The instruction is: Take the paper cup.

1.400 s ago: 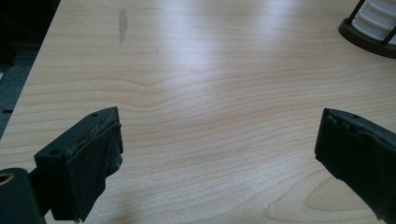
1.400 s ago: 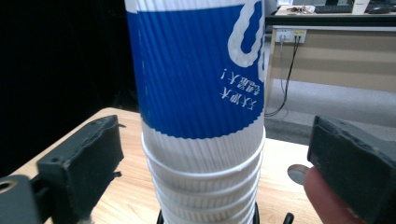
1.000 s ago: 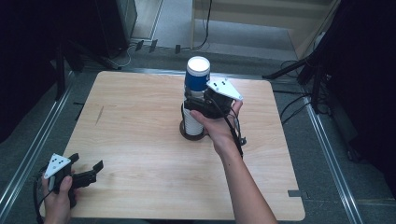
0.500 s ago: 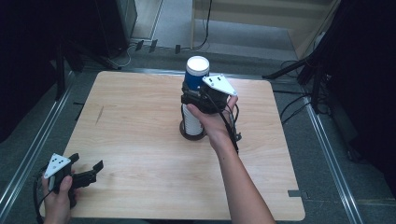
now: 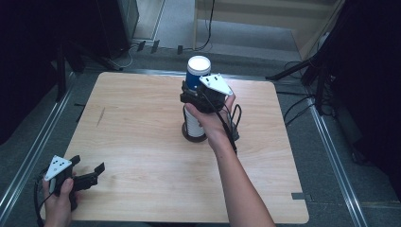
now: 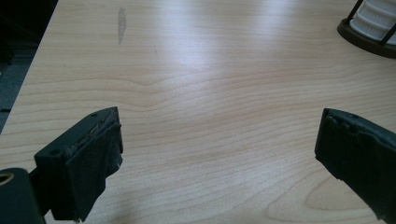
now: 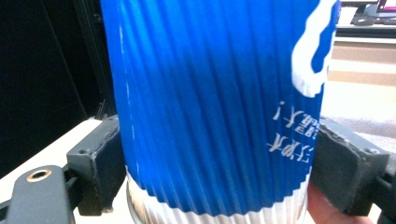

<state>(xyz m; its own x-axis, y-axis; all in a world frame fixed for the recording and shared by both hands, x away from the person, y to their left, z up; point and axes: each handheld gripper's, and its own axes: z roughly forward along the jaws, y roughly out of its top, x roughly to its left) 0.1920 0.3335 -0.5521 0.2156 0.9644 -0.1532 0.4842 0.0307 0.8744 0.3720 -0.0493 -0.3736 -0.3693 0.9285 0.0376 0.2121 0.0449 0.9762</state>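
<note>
The blue cup [image 5: 197,72] stands upside down at the top of a stack of white cups [image 5: 193,124] held in a dark wire cup holder [image 5: 195,136], which sits near the middle of the counter [image 5: 132,123], a little toward its far edge. The right hand-held gripper [image 5: 195,94] is at the blue cup's lower part, just above the stack; in the right gripper view its two jaws press against either side of the ribbed blue sleeve [image 7: 215,102], near the white rim at the bottom, so it is closed on the cup. The step in hand looks like pulling the top cup free of the stack, and whether its rim has cleared the cup beneath it cannot be told. The next move probably calls for a straight upward lift along the stack's axis, with a firm but not crushing hold, since a paper cup dents easily and a tilted pull could drag the next cup along or rock the holder. The left hand-held gripper [image 5: 87,177] lies well away from the holder, at the counter's near left corner, jaws spread wide with nothing between them, the holder's base [image 6: 369,35] far ahead of it.
</note>
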